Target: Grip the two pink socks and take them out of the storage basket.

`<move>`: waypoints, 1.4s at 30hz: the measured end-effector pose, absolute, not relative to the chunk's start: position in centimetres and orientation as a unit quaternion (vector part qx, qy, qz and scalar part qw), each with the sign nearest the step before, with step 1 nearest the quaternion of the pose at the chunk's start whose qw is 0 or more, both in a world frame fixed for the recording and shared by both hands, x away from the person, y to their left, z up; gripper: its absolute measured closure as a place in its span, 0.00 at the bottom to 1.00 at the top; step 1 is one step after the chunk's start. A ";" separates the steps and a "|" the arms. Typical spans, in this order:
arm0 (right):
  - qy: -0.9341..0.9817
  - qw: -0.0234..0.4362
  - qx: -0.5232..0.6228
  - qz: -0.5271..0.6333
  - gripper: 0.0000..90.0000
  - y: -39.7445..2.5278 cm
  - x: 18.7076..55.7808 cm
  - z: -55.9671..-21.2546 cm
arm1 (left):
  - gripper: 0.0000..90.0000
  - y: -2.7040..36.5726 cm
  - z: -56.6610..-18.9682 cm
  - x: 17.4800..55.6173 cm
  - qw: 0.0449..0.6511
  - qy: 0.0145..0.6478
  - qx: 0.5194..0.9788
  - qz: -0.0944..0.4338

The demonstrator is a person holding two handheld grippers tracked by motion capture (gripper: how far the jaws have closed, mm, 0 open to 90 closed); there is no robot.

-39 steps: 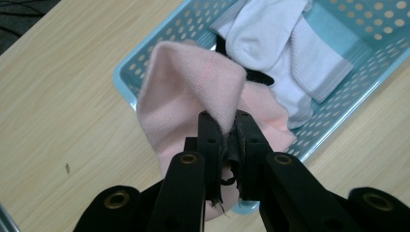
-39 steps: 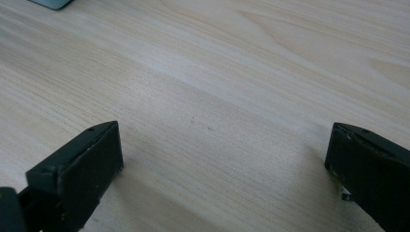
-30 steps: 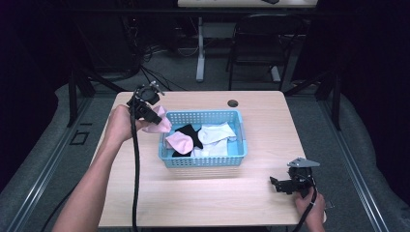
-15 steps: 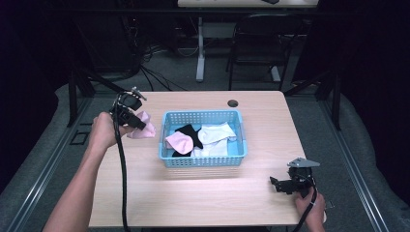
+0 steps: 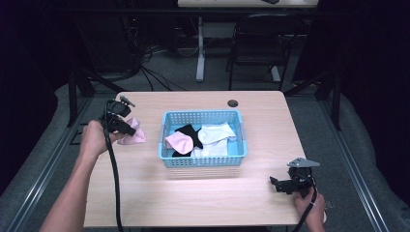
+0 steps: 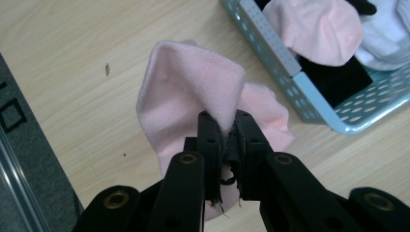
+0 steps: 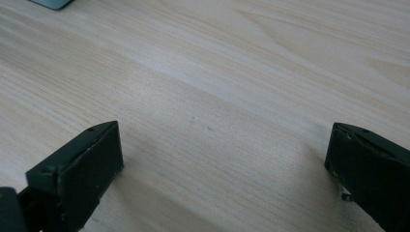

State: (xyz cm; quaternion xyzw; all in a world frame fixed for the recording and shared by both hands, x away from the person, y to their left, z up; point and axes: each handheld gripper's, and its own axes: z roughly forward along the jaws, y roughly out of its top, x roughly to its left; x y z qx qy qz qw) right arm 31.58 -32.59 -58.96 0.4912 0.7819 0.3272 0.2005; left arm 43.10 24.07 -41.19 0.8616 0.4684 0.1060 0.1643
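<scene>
No text, label, brand, number or sign showing readably in any view.

wooden table (image 5: 193, 193), grey floor (image 5: 193, 79), dark room
</scene>
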 end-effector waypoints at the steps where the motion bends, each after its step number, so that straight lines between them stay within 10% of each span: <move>1: 0.782 0.201 0.491 0.327 0.00 -32.6 31.6 -59.0 | 0.92 24.1 -41.2 43.1 0.164 0.468 0.862 0.106; 42: 0.782 0.200 0.491 0.327 0.00 -32.6 31.6 -59.0 | 0.92 29.6 -50.3 43.8 0.139 0.559 0.815 0.057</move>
